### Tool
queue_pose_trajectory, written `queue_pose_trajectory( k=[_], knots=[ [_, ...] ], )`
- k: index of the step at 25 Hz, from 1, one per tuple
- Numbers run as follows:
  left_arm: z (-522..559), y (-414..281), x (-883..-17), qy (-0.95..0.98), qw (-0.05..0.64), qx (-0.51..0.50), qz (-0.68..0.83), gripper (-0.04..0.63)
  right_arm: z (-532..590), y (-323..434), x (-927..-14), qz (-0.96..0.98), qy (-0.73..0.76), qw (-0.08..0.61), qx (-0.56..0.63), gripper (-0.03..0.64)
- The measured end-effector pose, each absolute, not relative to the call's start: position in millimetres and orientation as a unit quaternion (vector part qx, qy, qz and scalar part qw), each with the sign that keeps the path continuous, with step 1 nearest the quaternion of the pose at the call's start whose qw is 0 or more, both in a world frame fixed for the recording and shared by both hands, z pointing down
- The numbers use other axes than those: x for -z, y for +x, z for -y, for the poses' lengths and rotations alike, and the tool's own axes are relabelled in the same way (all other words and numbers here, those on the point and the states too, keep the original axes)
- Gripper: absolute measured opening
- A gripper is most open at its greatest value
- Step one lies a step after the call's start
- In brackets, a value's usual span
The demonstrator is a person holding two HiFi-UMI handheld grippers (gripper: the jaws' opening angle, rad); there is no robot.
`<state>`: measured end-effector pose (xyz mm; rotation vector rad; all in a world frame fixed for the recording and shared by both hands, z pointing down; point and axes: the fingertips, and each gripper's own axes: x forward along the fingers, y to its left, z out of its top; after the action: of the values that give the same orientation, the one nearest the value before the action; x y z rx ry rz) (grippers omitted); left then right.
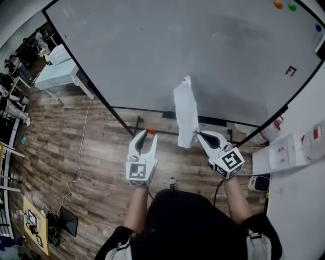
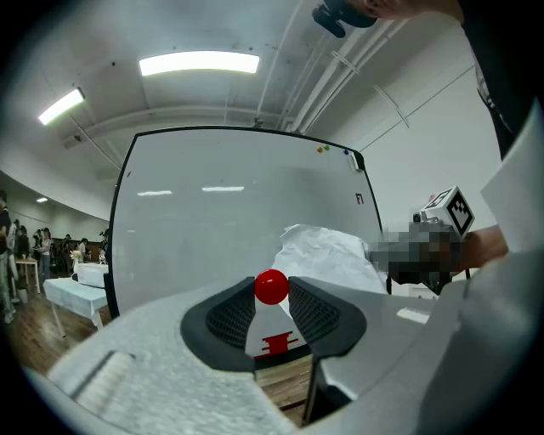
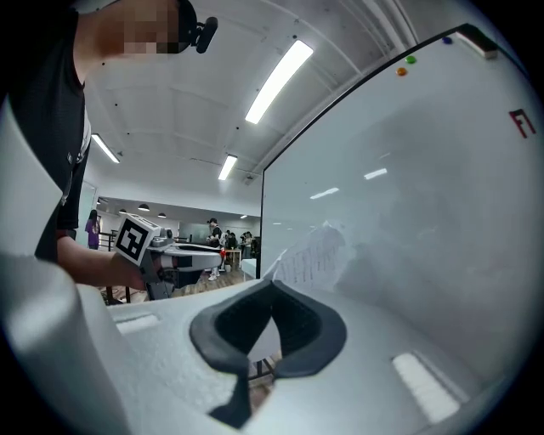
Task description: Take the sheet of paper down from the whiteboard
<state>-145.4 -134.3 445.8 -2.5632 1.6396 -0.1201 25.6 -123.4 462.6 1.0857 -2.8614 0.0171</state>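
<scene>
A crumpled white sheet of paper (image 1: 186,114) stands up from my right gripper (image 1: 195,136), which is shut on its lower edge in front of the whiteboard (image 1: 203,51). In the right gripper view the sheet (image 3: 310,255) rises just past the closed jaws of that gripper (image 3: 272,289). My left gripper (image 1: 146,134) is level beside it, to the left, shut on a small red ball magnet (image 1: 151,131). The left gripper view shows the magnet (image 2: 272,286) pinched between the pad tips, with the paper (image 2: 327,255) behind it.
Orange (image 1: 278,4), green (image 1: 292,6) and blue (image 1: 318,28) magnets sit at the board's top right, above a red mark (image 1: 290,70). The board's stand bar (image 1: 152,124) crosses the wooden floor. A white table (image 1: 61,73) stands at the left, a white shelf (image 1: 284,152) at the right.
</scene>
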Motion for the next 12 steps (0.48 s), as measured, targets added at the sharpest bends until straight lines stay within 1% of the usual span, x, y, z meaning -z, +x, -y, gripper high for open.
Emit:
queue_pose_trajectory(
  k=[6, 12],
  knots=[
    [75, -119, -449, -0.841, 0.046, 0.045, -0.537, 0.133, 69, 46, -479, 0.939, 0.339, 0.05, -0.022, 0.004],
    [31, -104, -453, -0.842, 0.048, 0.053, -0.535, 0.133, 29, 56, -487, 0.943, 0.328, 0.045, -0.029, 0.004]
  ],
)
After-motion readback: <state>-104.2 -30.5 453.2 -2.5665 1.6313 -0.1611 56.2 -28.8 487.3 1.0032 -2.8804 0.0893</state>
